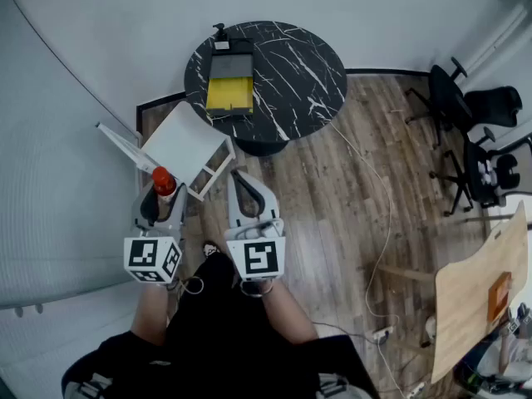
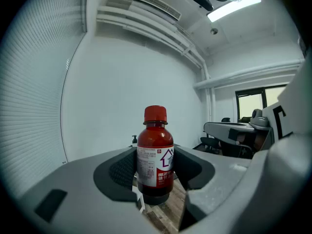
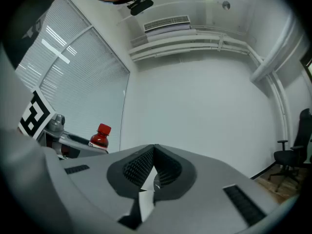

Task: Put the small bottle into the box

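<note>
My left gripper (image 1: 161, 196) is shut on a small dark-red bottle (image 1: 164, 181) with a red cap, held upright over the wooden floor. In the left gripper view the bottle (image 2: 155, 160) stands between the two black pads (image 2: 124, 167), which press on its sides. My right gripper (image 1: 241, 181) hangs just to the right of it, shut and empty, its pads meeting at the tips (image 3: 154, 152). From that gripper's view the bottle (image 3: 100, 136) shows at the left. The box (image 1: 229, 94), dark grey with a yellow inside, lies open on the round black marble table (image 1: 291, 65) further ahead.
A white side table (image 1: 187, 144) stands between the grippers and the marble table. A dark pump bottle (image 1: 220, 32) sits behind the box. Black office chairs (image 1: 465, 115) and a wooden desk (image 1: 470, 298) are at the right; a white cable (image 1: 370, 181) runs across the floor.
</note>
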The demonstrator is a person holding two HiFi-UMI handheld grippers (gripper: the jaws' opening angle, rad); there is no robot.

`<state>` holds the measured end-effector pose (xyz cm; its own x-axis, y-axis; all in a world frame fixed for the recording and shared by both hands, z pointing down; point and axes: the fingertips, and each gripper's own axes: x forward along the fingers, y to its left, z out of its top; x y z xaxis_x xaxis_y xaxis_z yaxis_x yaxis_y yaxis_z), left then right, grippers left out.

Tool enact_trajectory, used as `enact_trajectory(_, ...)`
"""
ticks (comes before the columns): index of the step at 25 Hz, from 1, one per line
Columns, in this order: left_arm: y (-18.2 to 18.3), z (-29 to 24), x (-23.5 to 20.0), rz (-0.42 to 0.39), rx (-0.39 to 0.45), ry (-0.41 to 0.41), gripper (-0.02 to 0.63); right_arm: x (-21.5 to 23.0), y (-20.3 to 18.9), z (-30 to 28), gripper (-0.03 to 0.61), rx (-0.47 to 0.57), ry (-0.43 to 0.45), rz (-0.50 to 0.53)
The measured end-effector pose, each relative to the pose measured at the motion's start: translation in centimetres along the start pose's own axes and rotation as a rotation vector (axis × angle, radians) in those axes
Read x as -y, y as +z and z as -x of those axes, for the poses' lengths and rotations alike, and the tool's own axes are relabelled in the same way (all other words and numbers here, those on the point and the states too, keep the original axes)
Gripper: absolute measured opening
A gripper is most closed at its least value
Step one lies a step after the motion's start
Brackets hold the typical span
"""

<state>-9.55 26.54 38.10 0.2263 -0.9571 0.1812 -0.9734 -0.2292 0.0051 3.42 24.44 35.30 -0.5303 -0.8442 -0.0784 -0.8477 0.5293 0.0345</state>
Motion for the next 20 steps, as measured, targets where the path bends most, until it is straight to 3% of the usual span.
enact_trajectory(9,0.4,-3.9,-6.3,0.043,0.018,-0.057,0.216,-3.3,-0.1,-7.8,-0.004,-0.019,0.043,0.084)
enact_trajectory(20,2.7,-9.4,-14.2,0.064,0.037,-0.16,0.216,-5.7,0.2,-16.7,-0.003,-0.045,-0.051,0.084)
